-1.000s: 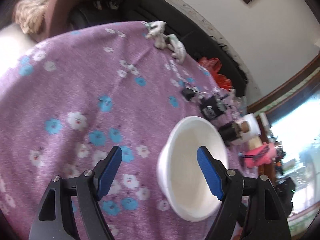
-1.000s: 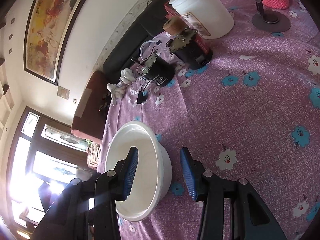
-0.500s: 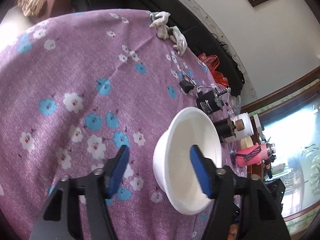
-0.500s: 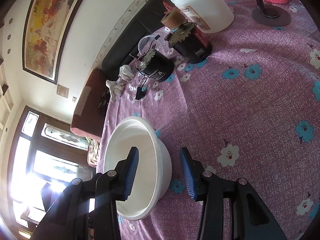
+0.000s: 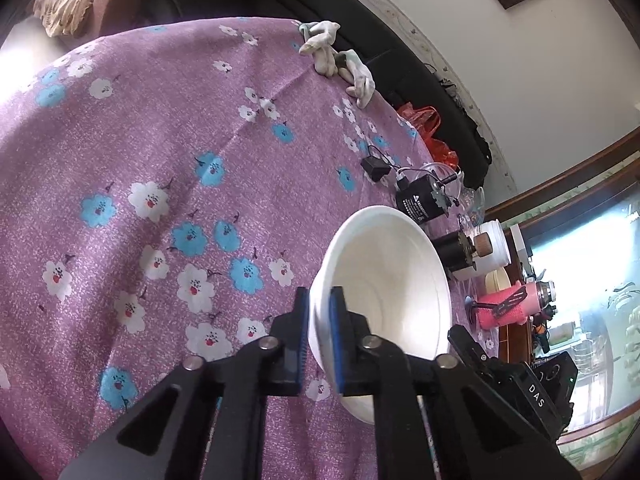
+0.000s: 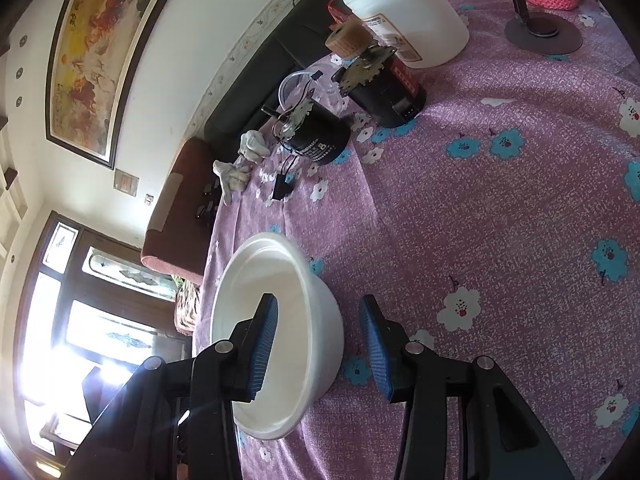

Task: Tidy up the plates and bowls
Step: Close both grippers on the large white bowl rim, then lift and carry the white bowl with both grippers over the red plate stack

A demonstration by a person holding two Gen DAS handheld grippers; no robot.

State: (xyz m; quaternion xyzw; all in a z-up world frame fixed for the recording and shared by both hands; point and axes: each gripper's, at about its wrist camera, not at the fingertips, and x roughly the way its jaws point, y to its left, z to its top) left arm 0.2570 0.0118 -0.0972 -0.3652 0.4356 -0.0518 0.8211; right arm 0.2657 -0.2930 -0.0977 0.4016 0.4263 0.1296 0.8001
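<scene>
My left tongs [image 5: 319, 334] have just pinched shut on the white bowl's [image 5: 384, 280] near rim; a second ago they straddled it, spread. My right tongs [image 6: 318, 346] straddle the opposite wall, spread. I can lift it off the counter [image 5: 160, 160] now.

Living room (sofa [image 6: 256, 112], framed painting [image 6: 100, 52]).

- "DAS" reads in white letters on the black device [image 5: 534, 390] at the lower right.
- Labels on the black motor [image 5: 418, 202] and white tub [image 6: 404, 12] are too small to read.
</scene>
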